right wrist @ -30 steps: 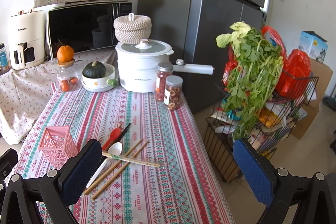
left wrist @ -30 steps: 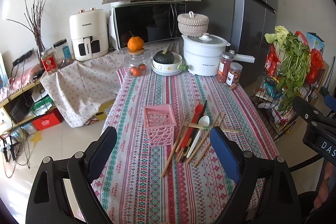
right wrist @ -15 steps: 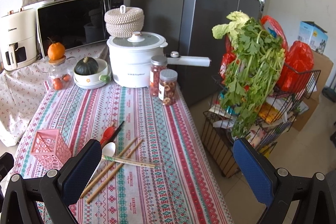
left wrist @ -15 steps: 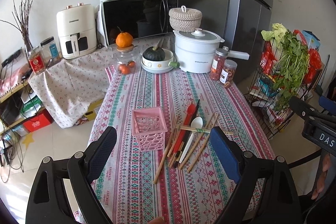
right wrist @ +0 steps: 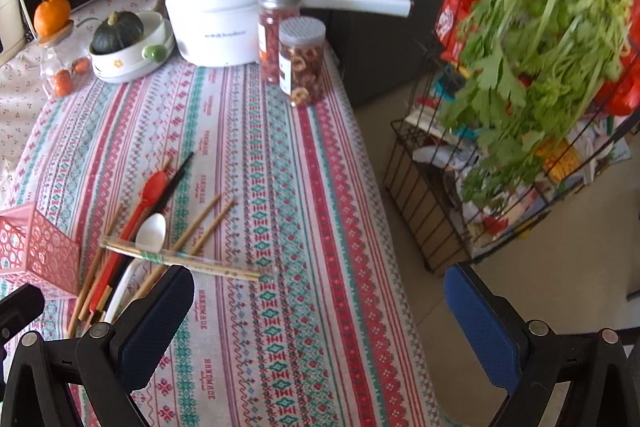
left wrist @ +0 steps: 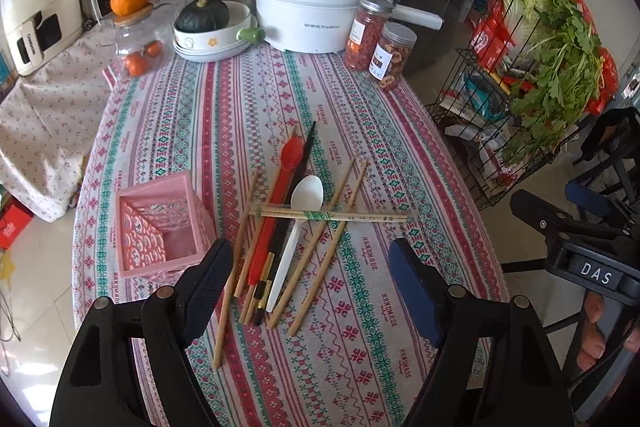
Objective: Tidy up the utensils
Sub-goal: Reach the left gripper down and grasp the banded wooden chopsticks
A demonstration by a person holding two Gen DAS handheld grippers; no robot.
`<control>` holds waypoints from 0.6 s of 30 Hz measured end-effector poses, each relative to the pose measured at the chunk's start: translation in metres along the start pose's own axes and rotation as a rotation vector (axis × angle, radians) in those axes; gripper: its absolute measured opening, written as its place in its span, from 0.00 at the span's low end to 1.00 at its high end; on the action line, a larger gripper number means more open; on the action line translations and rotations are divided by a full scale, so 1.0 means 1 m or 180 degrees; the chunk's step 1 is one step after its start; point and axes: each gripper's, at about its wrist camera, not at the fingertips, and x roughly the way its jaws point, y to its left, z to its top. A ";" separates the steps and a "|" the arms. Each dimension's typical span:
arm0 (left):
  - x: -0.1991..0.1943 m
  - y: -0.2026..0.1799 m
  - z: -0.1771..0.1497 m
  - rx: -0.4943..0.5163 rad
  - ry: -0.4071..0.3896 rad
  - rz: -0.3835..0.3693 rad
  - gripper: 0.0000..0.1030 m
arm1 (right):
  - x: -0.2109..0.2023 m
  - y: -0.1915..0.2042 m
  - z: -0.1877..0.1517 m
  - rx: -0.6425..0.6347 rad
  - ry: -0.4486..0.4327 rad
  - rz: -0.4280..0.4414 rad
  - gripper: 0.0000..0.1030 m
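The right gripper (right wrist: 320, 311) is wide open above the table (right wrist: 312, 211). Chopsticks (right wrist: 180, 261), spoons and a pink basket (right wrist: 36, 251) lie nearby.

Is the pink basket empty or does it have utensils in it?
Empty: the pink basket shows only bare inside walls, while the utensils lie on the tablecloth beside it.

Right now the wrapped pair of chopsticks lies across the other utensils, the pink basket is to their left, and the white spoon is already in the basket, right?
Not quite: the white spoon is not in the pink basket; it lies on the tablecloth under the wrapped pair of chopsticks, as the left wrist view shows. The rest holds.
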 end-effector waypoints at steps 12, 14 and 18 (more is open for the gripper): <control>0.137 -0.068 0.016 0.1523 0.0481 -0.0321 0.54 | 0.041 -0.047 -0.007 0.0262 0.0471 0.0116 0.99; 0.149 -0.075 0.017 0.1637 0.0550 -0.0365 0.54 | 0.042 -0.047 -0.007 0.0255 0.0459 0.0129 0.99; 0.166 -0.085 0.015 0.1822 0.0599 -0.0354 0.43 | 0.043 -0.049 -0.005 0.0292 0.0460 0.0173 0.99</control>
